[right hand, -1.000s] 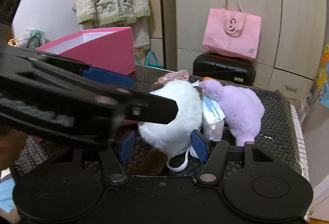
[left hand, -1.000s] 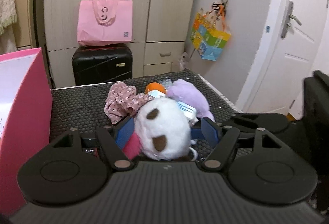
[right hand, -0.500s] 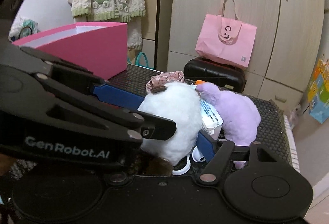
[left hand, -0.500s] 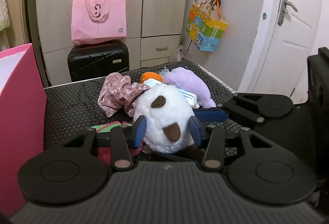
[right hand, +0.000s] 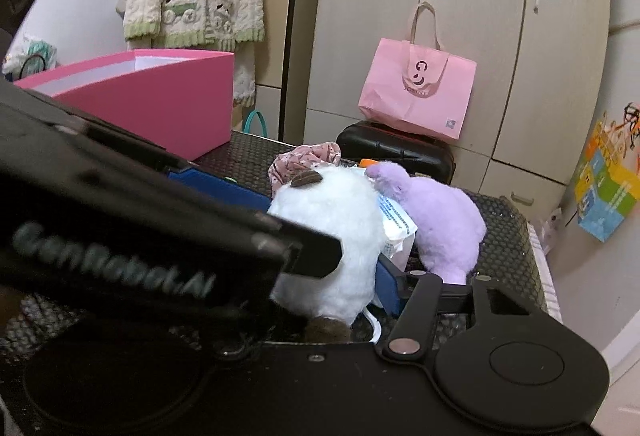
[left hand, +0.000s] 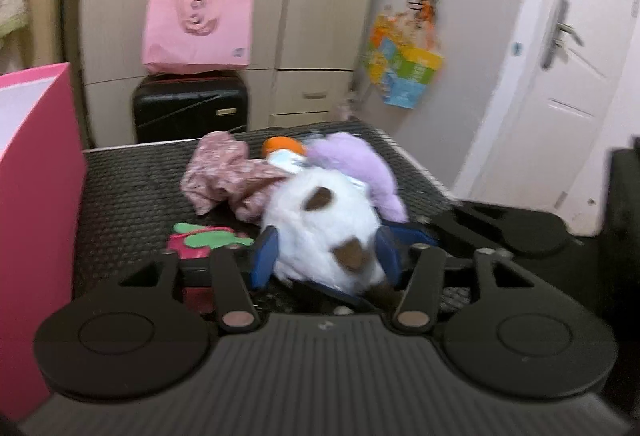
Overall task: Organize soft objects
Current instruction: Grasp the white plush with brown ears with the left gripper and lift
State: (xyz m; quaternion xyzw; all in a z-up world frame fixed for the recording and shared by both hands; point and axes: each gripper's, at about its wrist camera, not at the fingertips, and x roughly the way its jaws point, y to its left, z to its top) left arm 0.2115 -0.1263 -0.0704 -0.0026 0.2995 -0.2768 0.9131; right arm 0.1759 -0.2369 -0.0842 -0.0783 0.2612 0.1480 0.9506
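My left gripper (left hand: 326,256) reaches forward low over the dark mat (left hand: 132,187), its two blue fingers (left hand: 265,256) pressed against either flank of the white plush (left hand: 320,232), pinching it between them. The plush, with brown patches, sits at the near end of the heap, touching the floral pink cloth (left hand: 224,171) behind it and the purple plush (left hand: 360,163) on its far right side. My right gripper (right hand: 360,276) comes in from the other side at about the same height; one blue finger (right hand: 386,288) lies against the white plush (right hand: 336,228), but my left tool blocks the other, so I cannot tell whether that pair is clamped. The pink box (right hand: 160,95) stands on the mat to my left, well apart from the heap.
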